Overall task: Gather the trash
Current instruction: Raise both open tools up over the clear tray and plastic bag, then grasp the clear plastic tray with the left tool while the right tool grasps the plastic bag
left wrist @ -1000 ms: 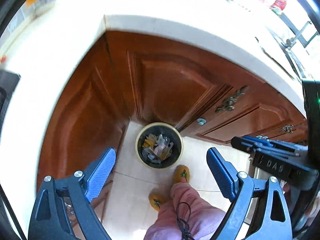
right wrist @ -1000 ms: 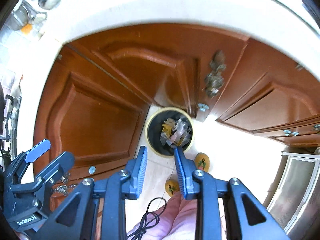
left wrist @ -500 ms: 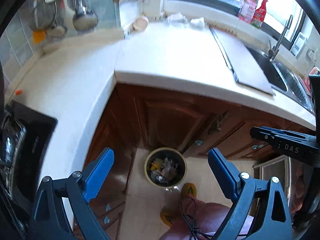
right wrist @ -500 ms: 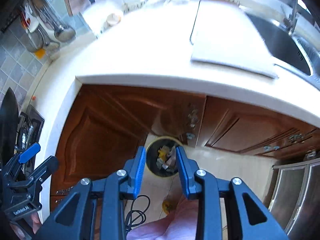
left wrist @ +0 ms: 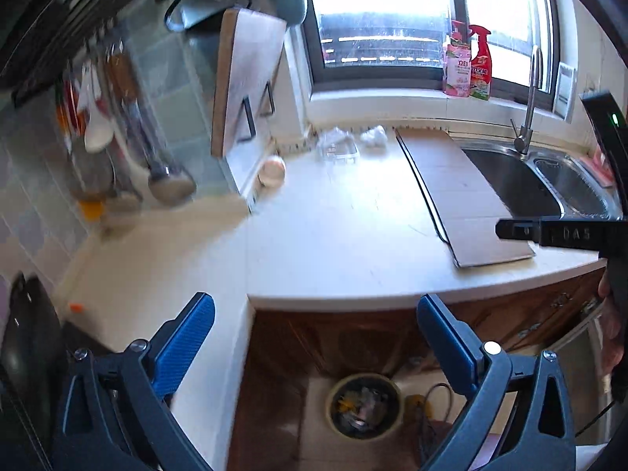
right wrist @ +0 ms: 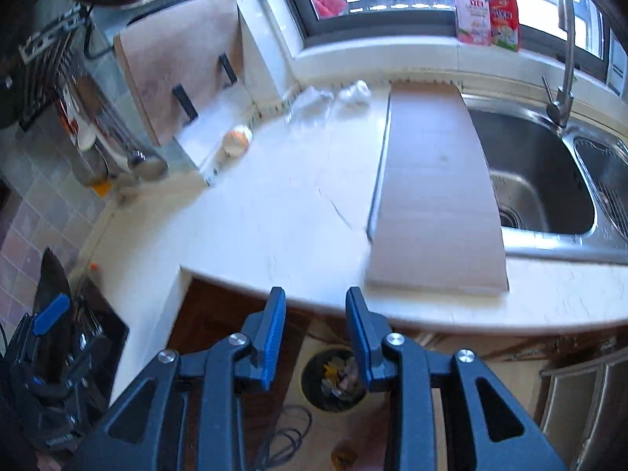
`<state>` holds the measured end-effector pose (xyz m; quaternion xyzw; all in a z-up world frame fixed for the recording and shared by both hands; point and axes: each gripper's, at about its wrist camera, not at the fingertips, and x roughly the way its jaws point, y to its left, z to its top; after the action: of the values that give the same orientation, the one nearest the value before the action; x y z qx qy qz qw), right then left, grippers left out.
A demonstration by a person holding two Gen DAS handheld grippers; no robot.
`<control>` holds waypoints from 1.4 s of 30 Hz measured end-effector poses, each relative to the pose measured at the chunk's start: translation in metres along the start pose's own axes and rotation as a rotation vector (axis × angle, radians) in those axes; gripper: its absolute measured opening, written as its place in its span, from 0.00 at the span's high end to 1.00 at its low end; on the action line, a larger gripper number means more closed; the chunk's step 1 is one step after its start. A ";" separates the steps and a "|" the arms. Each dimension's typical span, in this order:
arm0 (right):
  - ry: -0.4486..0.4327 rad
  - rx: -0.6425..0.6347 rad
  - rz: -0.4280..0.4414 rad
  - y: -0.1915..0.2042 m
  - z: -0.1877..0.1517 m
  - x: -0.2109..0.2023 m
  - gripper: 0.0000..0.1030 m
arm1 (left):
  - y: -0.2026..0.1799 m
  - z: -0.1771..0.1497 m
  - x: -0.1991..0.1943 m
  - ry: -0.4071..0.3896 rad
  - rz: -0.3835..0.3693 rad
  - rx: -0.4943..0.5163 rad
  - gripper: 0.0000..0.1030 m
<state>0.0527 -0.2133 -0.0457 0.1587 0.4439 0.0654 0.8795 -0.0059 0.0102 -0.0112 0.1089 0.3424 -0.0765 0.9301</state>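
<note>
On the white counter (left wrist: 333,235) at the back lie a clear crumpled plastic piece (left wrist: 337,143), a crumpled white tissue (left wrist: 375,135) and an eggshell-like cup (left wrist: 272,168); they also show in the right wrist view: plastic (right wrist: 310,104), tissue (right wrist: 355,92), shell (right wrist: 236,139). A round bin (left wrist: 365,406) full of trash stands on the floor below, also in the right view (right wrist: 333,378). My left gripper (left wrist: 314,337) is wide open and empty. My right gripper (right wrist: 316,333) is open with a narrow gap, empty. Both hover at the counter's front edge.
A cutting board (right wrist: 431,196) lies beside the steel sink (right wrist: 541,180) with its tap (right wrist: 565,51). Spray bottles (left wrist: 469,62) stand on the window sill. Utensils (left wrist: 129,145) hang at left. A stove (right wrist: 78,337) is at the lower left. Brown cabinet doors (left wrist: 353,337) are below.
Both grippers have risen and tilted up from the bin on the floor toward the counter top and window. Their jaw openings are unchanged.
</note>
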 end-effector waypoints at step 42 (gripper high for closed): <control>0.036 0.143 0.044 -0.118 0.328 0.353 0.52 | -0.003 0.268 0.507 0.386 0.127 -0.154 0.05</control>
<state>0.5232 -0.3063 -0.1711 0.2293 0.4598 0.0556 0.8561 0.5416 -0.0957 -0.1442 0.0717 0.5115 0.0309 0.8557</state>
